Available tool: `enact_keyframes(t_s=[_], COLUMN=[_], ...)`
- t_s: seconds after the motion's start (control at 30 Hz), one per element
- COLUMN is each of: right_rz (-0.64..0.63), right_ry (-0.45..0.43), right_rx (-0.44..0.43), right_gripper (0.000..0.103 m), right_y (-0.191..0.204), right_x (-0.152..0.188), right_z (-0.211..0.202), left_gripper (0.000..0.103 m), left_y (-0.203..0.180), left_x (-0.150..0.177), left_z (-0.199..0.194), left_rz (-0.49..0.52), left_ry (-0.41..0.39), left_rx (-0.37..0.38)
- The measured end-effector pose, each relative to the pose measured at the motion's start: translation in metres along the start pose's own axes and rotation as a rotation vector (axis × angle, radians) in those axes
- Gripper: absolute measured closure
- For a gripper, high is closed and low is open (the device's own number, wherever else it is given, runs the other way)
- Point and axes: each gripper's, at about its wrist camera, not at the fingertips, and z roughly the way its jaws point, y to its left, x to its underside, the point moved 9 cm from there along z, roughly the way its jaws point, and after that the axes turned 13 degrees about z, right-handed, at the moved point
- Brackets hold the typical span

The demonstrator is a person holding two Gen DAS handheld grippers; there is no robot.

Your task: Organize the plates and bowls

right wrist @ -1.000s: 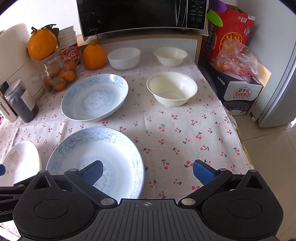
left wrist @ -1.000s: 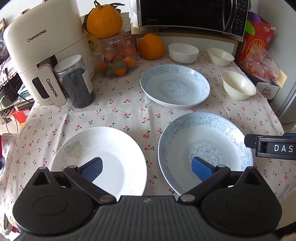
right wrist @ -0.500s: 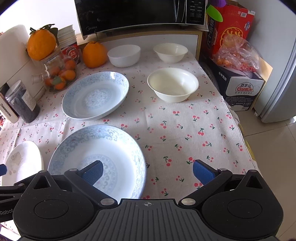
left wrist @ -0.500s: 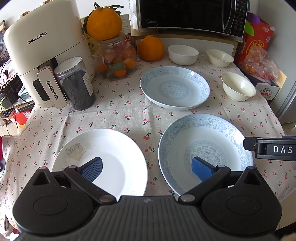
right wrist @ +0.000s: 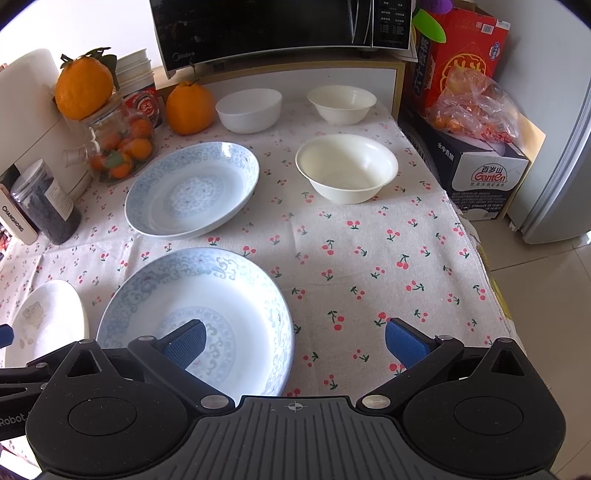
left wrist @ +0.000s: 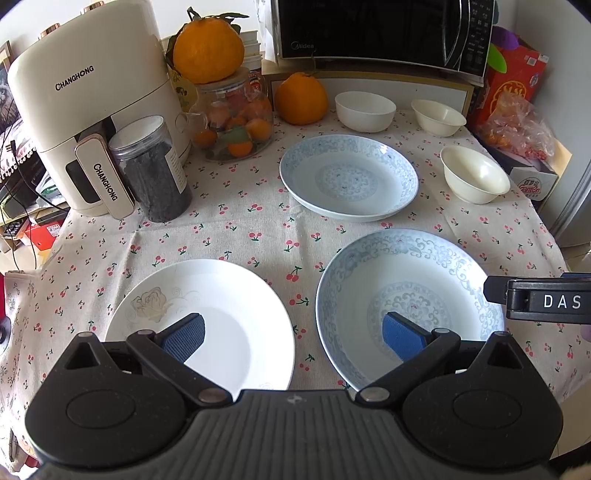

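A white plate (left wrist: 207,314) lies near left, a blue-patterned plate (left wrist: 406,295) near right, and a second blue-patterned plate (left wrist: 349,177) lies farther back. Three bowls stand at the back right: a white bowl (left wrist: 365,110), a small cream bowl (left wrist: 437,117) and a larger cream bowl (left wrist: 474,179). My left gripper (left wrist: 293,338) is open above the gap between the two near plates. My right gripper (right wrist: 293,341) is open above the right rim of the near blue plate (right wrist: 195,317). The far blue plate (right wrist: 192,188) and the larger cream bowl (right wrist: 347,168) lie ahead of it.
An air fryer (left wrist: 88,122), a dark jar (left wrist: 151,170), a glass jar of small oranges (left wrist: 236,122) and an orange (left wrist: 301,98) stand along the back left. A microwave (left wrist: 380,33) sits at the back. Boxes (right wrist: 476,147) stand beyond the table's right edge.
Both grippers have drawn back slightly toward the near edge and risen a little. Nothing on the table has moved.
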Motion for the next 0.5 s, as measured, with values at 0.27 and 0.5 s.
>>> enact_keyframes(t_s=[0.27, 0.5], right_rz=[-0.003, -0.008], right_ry=[0.003, 0.009], right_rx=[-0.001, -0.004], right_gripper=[0.000, 0.000], right_y=[0.0009, 0.0015], right_x=[0.0012, 0.0025], right_z=[0.0006, 0.0016], left_gripper=[0.000, 0.000], left_y=[0.0000, -0.0001], left_x=[-0.0006, -0.0004], left_z=[-0.0008, -0.0007], left_rz=[0.000, -0.001], left_ry=[-0.002, -0.002], left_rx=[-0.001, -0.002])
